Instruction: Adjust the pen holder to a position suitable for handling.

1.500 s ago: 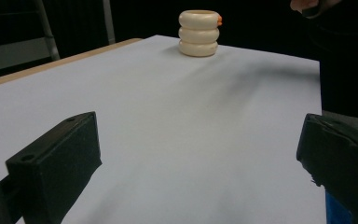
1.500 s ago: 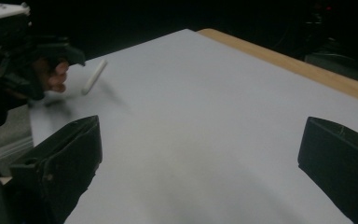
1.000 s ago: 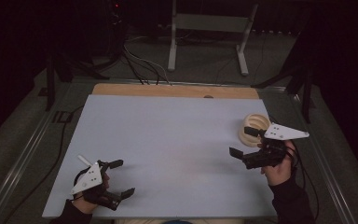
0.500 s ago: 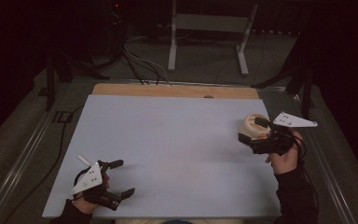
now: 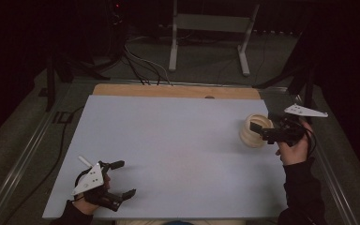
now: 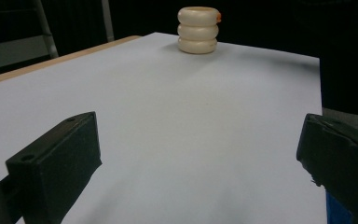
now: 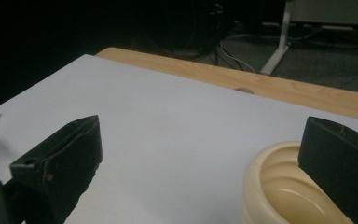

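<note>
The cream ribbed cup (image 5: pixel 254 131) stands upright near the table's (image 5: pixel 178 140) right edge. The right gripper (image 5: pixel 268 135) is at its rim, jaws spread, one above the opening. The left gripper (image 5: pixel 120 179) rests near the front left corner, jaws spread, holding nothing.

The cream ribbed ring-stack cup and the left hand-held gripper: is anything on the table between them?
Nothing: bare pale blue tabletop runs from the left hand-held gripper to the cream ribbed cup, as the left gripper view and the high view show.
</note>
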Motion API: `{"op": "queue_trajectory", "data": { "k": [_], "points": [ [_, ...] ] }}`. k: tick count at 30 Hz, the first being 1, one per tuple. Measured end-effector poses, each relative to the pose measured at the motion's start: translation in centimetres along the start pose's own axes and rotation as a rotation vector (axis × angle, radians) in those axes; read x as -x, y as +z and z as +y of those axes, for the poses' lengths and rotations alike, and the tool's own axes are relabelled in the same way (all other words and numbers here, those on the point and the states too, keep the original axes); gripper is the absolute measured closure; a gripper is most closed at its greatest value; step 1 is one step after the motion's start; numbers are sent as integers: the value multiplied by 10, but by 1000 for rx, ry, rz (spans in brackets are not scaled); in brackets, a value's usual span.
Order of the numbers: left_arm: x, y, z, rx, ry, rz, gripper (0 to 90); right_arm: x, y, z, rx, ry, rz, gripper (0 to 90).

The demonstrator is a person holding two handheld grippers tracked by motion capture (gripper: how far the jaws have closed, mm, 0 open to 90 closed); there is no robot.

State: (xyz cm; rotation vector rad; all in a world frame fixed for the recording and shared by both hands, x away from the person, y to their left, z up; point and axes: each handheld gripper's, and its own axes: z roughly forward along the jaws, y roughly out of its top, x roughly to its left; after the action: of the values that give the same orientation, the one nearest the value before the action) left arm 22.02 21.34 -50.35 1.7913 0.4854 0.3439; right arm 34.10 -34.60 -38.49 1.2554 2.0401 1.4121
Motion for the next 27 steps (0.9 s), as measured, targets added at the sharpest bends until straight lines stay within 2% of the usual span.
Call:
{"op": "queue_trajectory", "data": {
  "k": [6,9,11,19,24,27],
  "points": [
    [0,0,0,3,1,1,1,14,5,4,-31,66,-59,0],
    [0,0,0,2,-5,3,1,20,7,6,-30,80,-100,0],
    [0,0,0,2,0,2,1,25,9,6,-50,95,-123,0],
    [0,-1,0,3,-1,2,2,46,16,1,-109,196,-165,0],
    [0,-1,1,8,-1,3,1,59,18,-2,-156,279,-191,76],
    [0,-1,1,2,2,3,1,66,20,-3,-180,322,-216,159]
  ]
}}
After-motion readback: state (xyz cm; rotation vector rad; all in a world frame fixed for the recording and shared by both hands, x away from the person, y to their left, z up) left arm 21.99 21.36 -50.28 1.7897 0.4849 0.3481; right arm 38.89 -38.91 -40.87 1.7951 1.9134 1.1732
